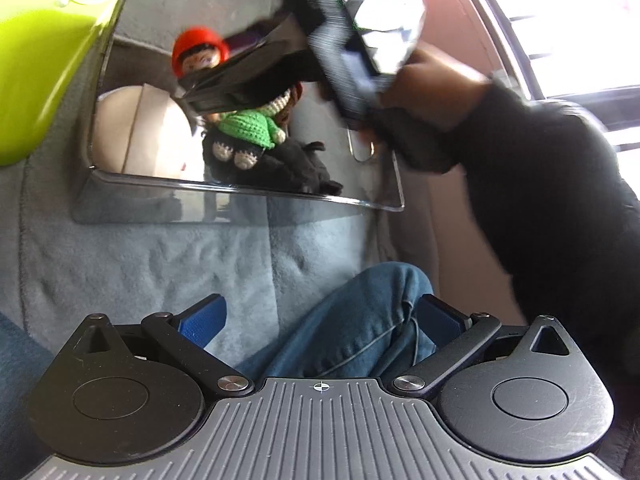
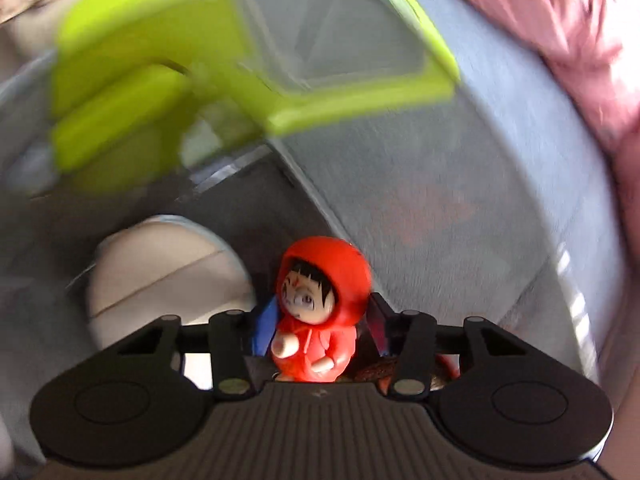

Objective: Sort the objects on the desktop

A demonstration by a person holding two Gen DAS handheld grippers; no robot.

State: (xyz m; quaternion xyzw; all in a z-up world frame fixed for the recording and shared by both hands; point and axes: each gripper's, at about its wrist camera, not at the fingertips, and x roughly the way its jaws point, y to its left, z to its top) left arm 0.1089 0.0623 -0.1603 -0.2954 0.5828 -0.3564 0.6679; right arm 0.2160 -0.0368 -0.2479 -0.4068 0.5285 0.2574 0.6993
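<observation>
A red hooded figurine stands between the blue pads of my right gripper, which is shut on its body. In the left wrist view that right gripper hangs over a clear plastic box, with the red figurine at its tips. Inside the box lie a green crochet doll, a black plush toy and a beige rounded object. My left gripper is open and low in front of the box, with nothing between its fingers.
A lime green container stands left of the clear box and shows blurred as the lime green container. Grey-blue fleece covers the surface. A knee in jeans and a black sleeve are close. Pink cloth lies at the right.
</observation>
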